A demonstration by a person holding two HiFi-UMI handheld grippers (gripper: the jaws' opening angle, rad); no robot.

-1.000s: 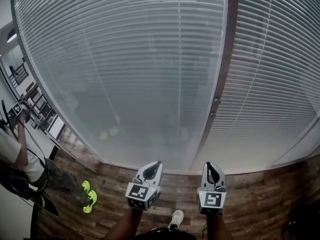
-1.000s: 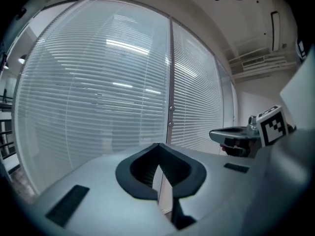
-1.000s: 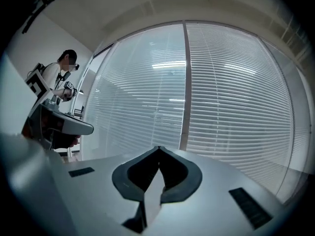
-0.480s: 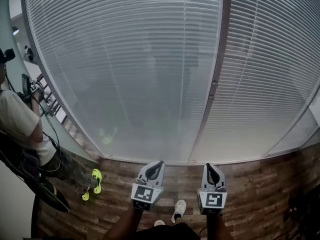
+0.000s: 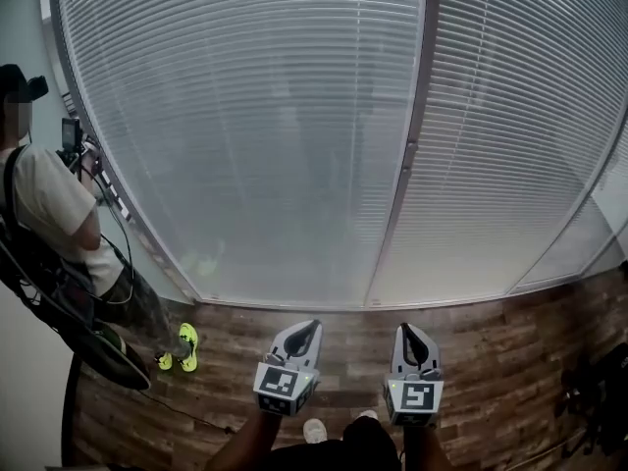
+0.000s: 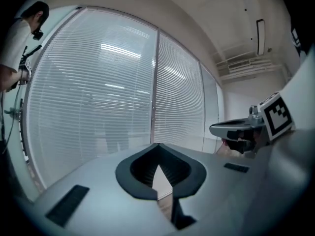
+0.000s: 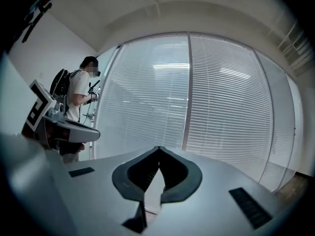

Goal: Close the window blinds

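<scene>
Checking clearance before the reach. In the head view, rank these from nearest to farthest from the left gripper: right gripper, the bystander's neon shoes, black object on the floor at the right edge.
From the left gripper:
1. right gripper, right beside it.
2. neon shoes, on the floor to its left.
3. black object, at the floor's far right edge.

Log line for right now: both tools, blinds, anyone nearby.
left tool: shut, empty | right tool: shut, empty | blinds: lowered, neither tool touching | person: standing at left

Matt slatted blinds (image 5: 245, 116); rough wood-plank floor (image 5: 491, 361)
</scene>
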